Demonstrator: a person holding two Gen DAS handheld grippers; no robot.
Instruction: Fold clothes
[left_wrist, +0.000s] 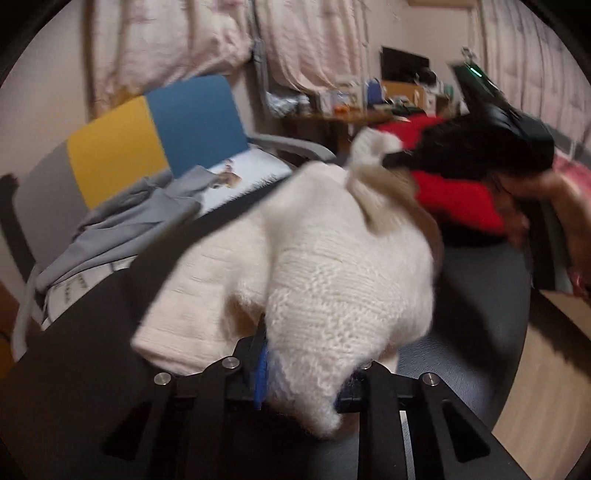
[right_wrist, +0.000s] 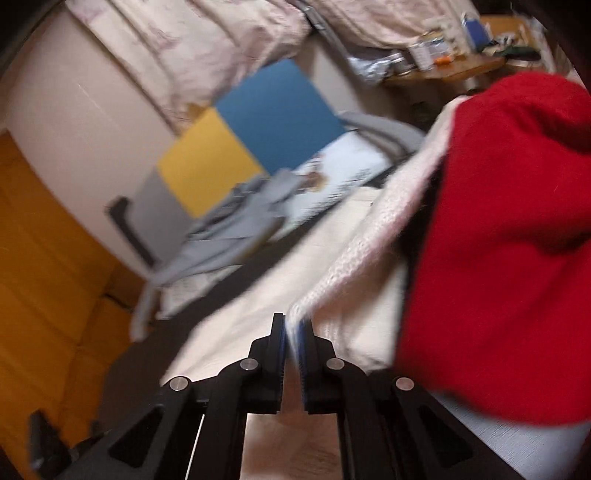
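A white knit sweater (left_wrist: 332, 280) lies bunched over a dark table (left_wrist: 480, 295). My left gripper (left_wrist: 306, 369) is shut on a thick fold of it, blue pads pressing from both sides. In the same view my right gripper (left_wrist: 391, 158) pinches a raised corner of the sweater, with a person's hand (left_wrist: 517, 210) behind it. In the right wrist view, my right gripper (right_wrist: 293, 326) is shut on a thin edge of the white sweater (right_wrist: 369, 236). A red garment (right_wrist: 498, 258) hangs close on the right and also shows as the red garment (left_wrist: 450, 195) behind the sweater.
A chair with a grey, yellow and blue back (left_wrist: 155, 129) stands beyond the table, a grey garment (left_wrist: 122, 229) draped over its seat. A cluttered wooden desk (left_wrist: 354, 114) stands at the back. Pink curtains hang behind. Wooden floor (left_wrist: 546, 387) shows at the right.
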